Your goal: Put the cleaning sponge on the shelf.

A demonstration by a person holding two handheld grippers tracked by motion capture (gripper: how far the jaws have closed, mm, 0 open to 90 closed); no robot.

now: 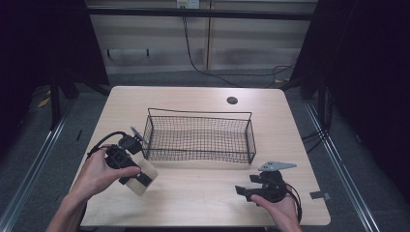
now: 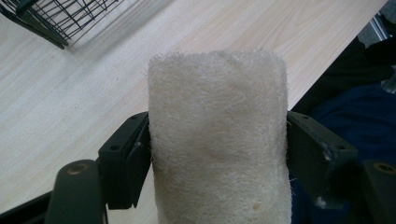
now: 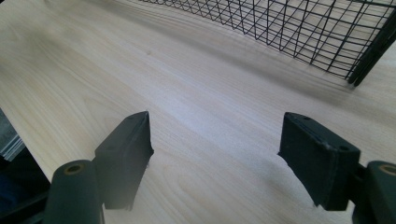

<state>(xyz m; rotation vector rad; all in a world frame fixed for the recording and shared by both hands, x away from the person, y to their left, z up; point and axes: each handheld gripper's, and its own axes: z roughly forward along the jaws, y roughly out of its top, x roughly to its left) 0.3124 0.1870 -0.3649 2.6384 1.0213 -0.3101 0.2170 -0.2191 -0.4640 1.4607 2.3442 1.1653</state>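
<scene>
A cream, rough-fibred loofah sponge [image 2: 217, 135] is clamped between the jaws of my left gripper [image 2: 218, 154]. From above, the same loofah sponge [image 1: 144, 176] is a pale block just above the table's front left, with my left gripper [image 1: 140, 178] shut on it, in front of the basket's near-left corner. A black wire basket [image 1: 251, 140] stands at the table's middle; I see nothing inside it. My right gripper [image 1: 240, 192] rests low at the front right, jaws wide apart with bare wood between them. In its own view my right gripper [image 3: 215, 154] faces the wire basket [image 3: 327, 32].
The light wooden table [image 1: 203, 191] has a round black cable hole [image 1: 232, 100] near its back edge. Cables [image 1: 203, 65] trail over the floor behind the table. Dark curtains flank both sides. A small grey tab [image 1: 319, 195] lies at the table's front right edge.
</scene>
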